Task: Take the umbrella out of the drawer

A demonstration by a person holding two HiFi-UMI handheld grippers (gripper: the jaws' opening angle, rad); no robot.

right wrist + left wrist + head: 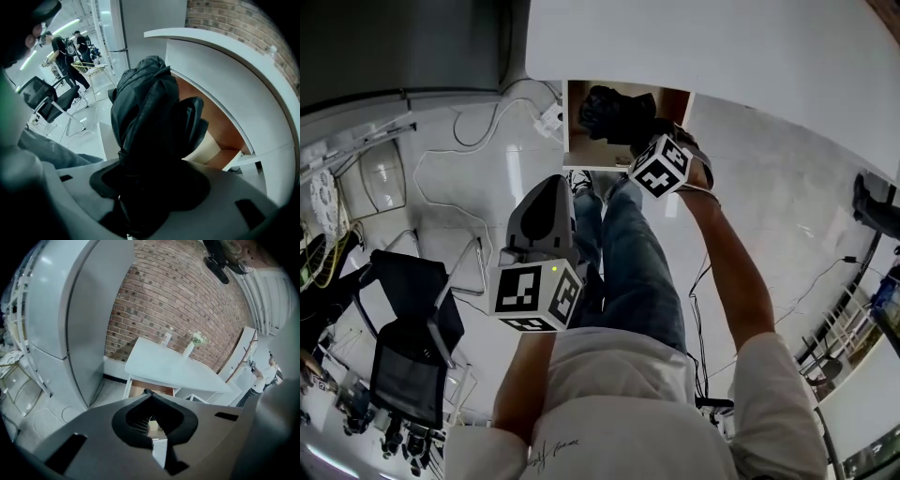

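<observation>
The right tongs (639, 139) are shut on a black umbrella (150, 108). The umbrella is folded and its cloth is all bunched up. It sticks out from between the two jaws and fills most of the right gripper view. It is over the open drawer (579, 141), which is brown inside. I cannot tell if the far end of the umbrella touches the drawer. The drawer sits just under a white, curved tabletop (750, 56). The left tongs (150, 394) are closed, tip to tip, with nothing in them. They are held back from the drawer, nearer the person, and point toward it. In the left gripper view a small vase (188, 350) with flowers stands on the tabletop, in front of a brick wall (178, 301). The person stands on a shiny white floor (787, 216) and one leg (637, 262) in blue jeans shows between the two arms. A black chair (408, 328) stands on the floor off to the person's left, well apart from the drawer.
</observation>
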